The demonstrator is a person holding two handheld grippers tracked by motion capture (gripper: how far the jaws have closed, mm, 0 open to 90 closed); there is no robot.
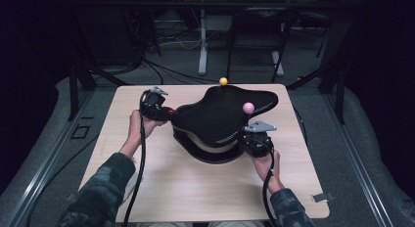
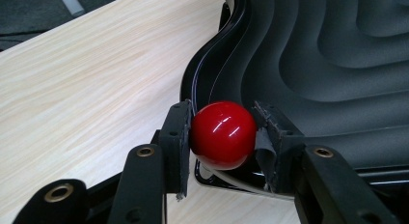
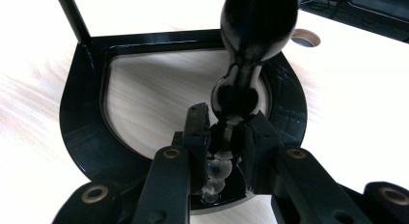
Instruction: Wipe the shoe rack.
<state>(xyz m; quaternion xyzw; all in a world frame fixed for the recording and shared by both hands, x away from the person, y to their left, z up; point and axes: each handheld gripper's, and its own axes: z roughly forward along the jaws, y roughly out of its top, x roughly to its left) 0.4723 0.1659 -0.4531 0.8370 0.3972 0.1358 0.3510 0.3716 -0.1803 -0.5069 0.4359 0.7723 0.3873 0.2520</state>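
Observation:
A black wavy panel (image 1: 220,114) rests on a black ring-shaped base (image 1: 205,156) in the middle of the table. At its left edge, my left gripper (image 1: 161,111) is shut on a glossy red ball (image 2: 223,134), which sits against the panel's rim (image 2: 212,64). A yellow ball (image 1: 223,81) stands at the panel's far edge and a pink ball (image 1: 248,107) at its right. My right gripper (image 1: 255,139) is at the panel's near right. In the right gripper view it (image 3: 229,123) is shut on a glossy black knobbed stem (image 3: 236,96) above the base ring (image 3: 82,118).
The light wooden table (image 1: 195,188) has bare surface in front of the base and at the left (image 2: 87,79). A person's forearms in dark patterned sleeves (image 1: 103,192) come in from the bottom. A thin black post (image 3: 72,14) rises from the base's far corner.

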